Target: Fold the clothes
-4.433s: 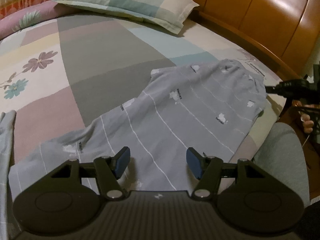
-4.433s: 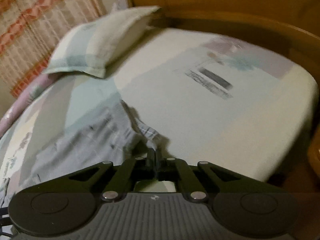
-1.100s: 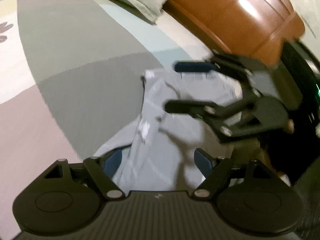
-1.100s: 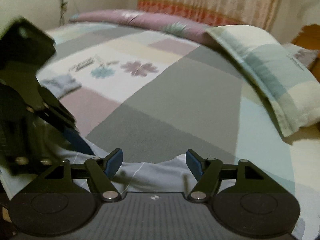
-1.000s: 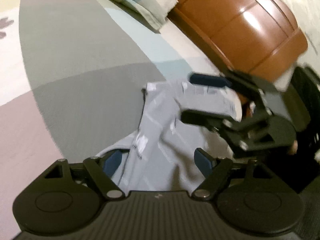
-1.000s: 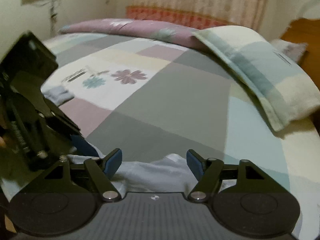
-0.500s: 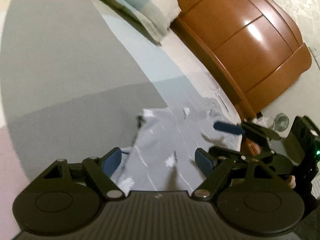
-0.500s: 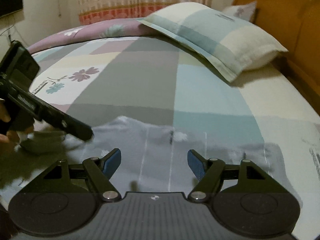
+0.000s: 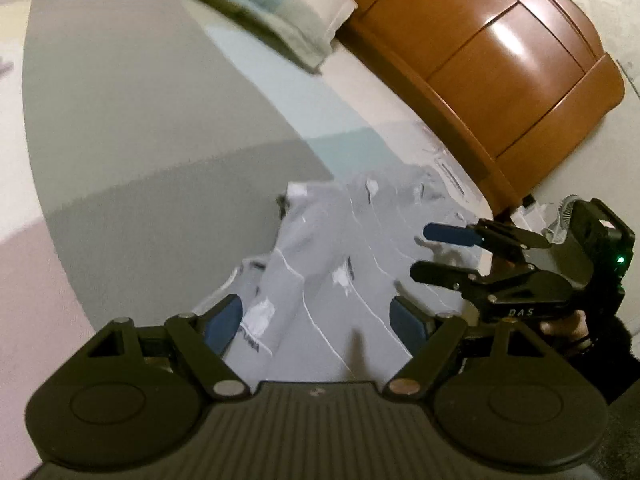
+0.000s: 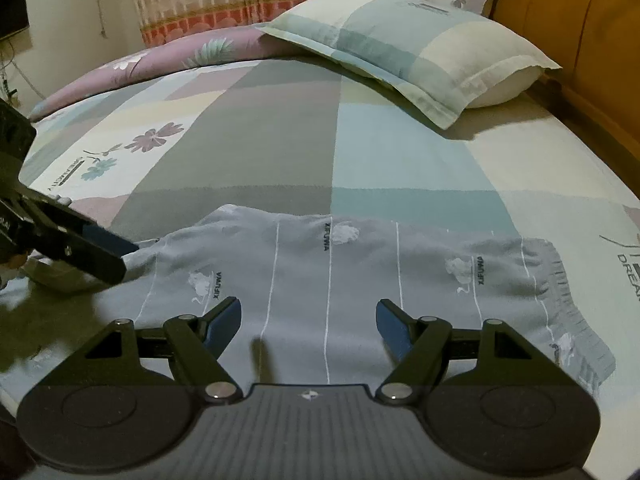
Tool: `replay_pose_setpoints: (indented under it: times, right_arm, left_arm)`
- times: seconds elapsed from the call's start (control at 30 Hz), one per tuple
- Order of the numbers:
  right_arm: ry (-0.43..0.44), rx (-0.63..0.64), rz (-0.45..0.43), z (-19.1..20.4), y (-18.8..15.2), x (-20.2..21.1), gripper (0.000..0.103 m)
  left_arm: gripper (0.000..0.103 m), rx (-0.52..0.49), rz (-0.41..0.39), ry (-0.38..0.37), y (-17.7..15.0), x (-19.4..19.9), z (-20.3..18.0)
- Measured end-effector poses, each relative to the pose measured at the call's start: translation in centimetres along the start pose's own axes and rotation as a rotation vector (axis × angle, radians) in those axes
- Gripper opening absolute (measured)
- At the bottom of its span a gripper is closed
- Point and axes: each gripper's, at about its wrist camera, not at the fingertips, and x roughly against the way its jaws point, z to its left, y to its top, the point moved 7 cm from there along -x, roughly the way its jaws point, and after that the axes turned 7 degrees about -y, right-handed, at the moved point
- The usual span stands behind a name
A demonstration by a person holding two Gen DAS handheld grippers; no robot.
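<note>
Both the left gripper [image 9: 316, 320] and right gripper [image 10: 308, 322] hover released over the grey trousers [image 10: 360, 280] at frame centre; a 1-layer pinch risks skewing the fold

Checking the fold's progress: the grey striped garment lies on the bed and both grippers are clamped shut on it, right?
Not quite. The grey striped garment does lie on the bed, but both wrist views show the left gripper and right gripper open, holding nothing.
</note>
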Motion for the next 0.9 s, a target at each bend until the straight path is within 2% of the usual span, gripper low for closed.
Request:
replay_pose_setpoints:
  times: [0.1,0.47,0.53,0.77,0.9]
  right_arm:
    - [0.000,0.002,0.005,0.0,-0.2,-0.1,0.079]
    - [-0.006,-0.015,0.016,-0.2,-0.6,-0.7,0.080]
    - [-0.006,-0.020,0.018,-0.4,-0.7,-0.8,0.080]
    - [-0.008,-0.036,0.020,-0.8,-1.1,-0.8,0.081]
    - [-0.009,-0.036,0.025,-0.5,-1.2,-1.0,0.081]
  left_arm:
    - [0.081,0.004,0.041,-0.066,0.2,-0.9,-0.4]
    - [0.084,0.128,0.033,-0.226,5.0,-6.6,-0.2]
    - [0.084,0.166,0.019,-0.236,5.6,-6.6,0.2]
    - [0.084,0.135,-0.056,-0.194,6.6,-4.0,0.9]
    - [0.085,0.259,-0.048,-0.278,7.7,-5.1,2.1]
